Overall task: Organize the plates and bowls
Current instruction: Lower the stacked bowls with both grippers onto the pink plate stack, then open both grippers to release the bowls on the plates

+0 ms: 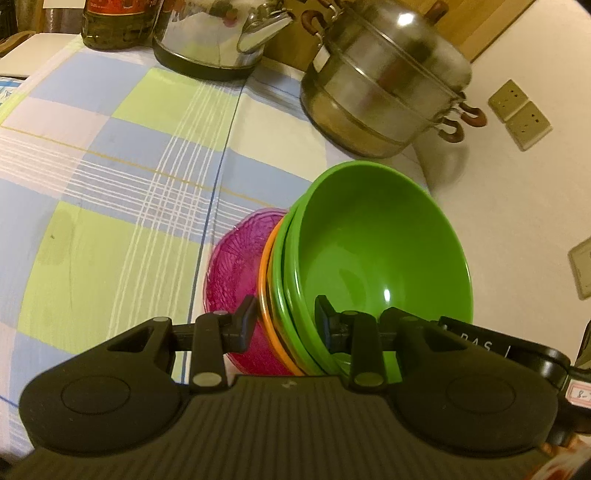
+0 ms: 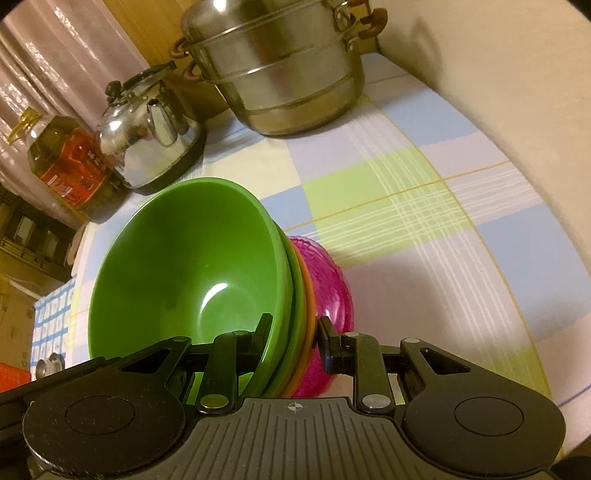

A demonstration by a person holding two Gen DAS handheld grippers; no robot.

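A nested stack of bowls is held between both grippers above the checked tablecloth. The top green bowl (image 1: 376, 251) sits in a second green bowl (image 1: 286, 295), then an orange one (image 1: 266, 295), then a magenta glass bowl (image 1: 236, 273) at the bottom. My left gripper (image 1: 286, 325) is shut on the stack's rims on one side. My right gripper (image 2: 293, 339) is shut on the rims on the opposite side, where the green bowl (image 2: 184, 266), the orange rim (image 2: 308, 295) and the magenta bowl (image 2: 328, 280) show. The stack is tilted.
A steel steamer pot (image 1: 384, 81) (image 2: 280, 62), a steel kettle (image 1: 221, 33) (image 2: 147, 136) and an oil bottle (image 1: 114, 22) (image 2: 70, 162) stand along the back of the cloth (image 1: 110, 177) (image 2: 424, 206). A white wall with sockets (image 1: 519, 112) borders one side.
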